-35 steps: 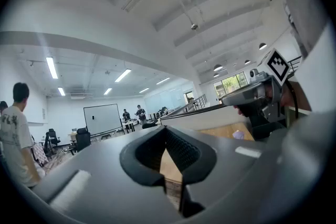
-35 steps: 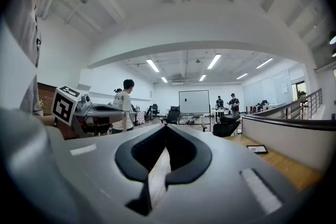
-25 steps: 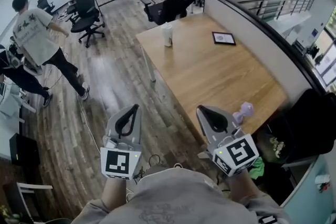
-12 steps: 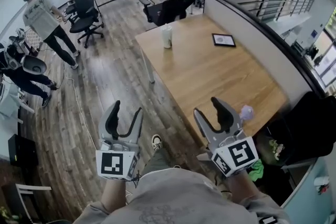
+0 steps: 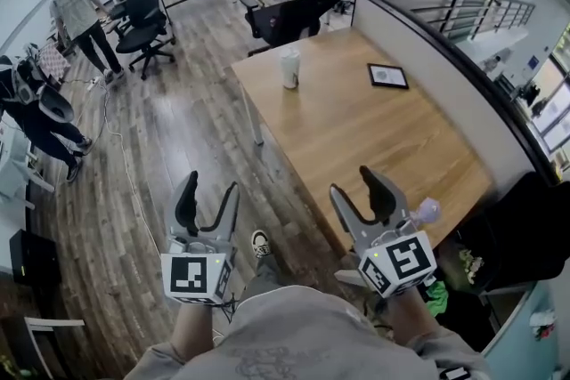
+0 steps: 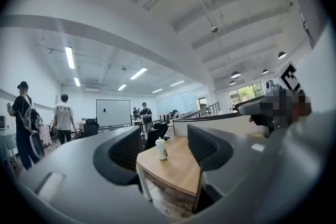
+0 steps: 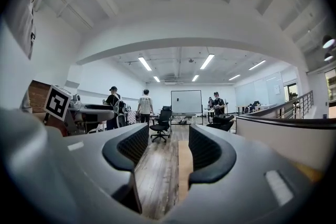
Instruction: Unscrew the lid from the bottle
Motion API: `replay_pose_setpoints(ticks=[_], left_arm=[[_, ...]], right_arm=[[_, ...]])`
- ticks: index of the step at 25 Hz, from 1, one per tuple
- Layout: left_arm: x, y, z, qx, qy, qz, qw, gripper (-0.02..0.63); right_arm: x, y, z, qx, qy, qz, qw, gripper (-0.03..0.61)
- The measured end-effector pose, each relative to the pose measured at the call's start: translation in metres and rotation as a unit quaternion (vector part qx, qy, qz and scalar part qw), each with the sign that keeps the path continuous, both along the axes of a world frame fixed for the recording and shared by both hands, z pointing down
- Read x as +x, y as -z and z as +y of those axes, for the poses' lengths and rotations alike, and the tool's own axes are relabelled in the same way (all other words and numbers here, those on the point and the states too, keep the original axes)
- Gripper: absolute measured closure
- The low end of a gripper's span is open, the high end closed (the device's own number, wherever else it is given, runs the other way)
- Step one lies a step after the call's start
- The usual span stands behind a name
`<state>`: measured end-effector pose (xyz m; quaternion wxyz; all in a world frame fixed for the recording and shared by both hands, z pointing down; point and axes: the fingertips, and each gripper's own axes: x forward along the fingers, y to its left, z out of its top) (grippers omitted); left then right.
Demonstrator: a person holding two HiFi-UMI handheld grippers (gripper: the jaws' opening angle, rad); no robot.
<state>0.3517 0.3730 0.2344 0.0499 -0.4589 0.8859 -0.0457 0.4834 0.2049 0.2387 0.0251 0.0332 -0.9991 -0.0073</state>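
Both grippers, the left gripper [image 5: 210, 191] and the right gripper [image 5: 354, 187], are released: their fingers [image 5: 185, 205] have just been opening and nothing stands between them. The bottle [image 5: 289, 68] stands near the far left corner of the table [image 5: 383, 147], well apart from both grippers. It is upright, with its long axis vertical and the lid [image 5: 289, 56] pointing at the ceiling. Judged from its small white body, it is probably light, stiff and smooth, so liable to tip or spin. One gripper should clamp the body at mid-height and the other the lid's rim. Material: too small to confirm.
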Motion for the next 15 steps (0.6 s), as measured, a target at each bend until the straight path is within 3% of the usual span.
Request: replay_pose_setpoints(ticks=[7,15], left_arm=[[-0.080,-0.005,-0.017,-0.019,-0.011,0.007,0.9997,0.294],[-0.187,-0.010,-0.031,-0.038,-0.036,0.024,0.9983,0.285]], right_arm=[[-0.081,-0.010,-0.019,-0.011,-0.006,0.023,1.000,0.353],[-0.187,-0.016,-0.036,-0.019,-0.026,0.060,0.998,0.353]])
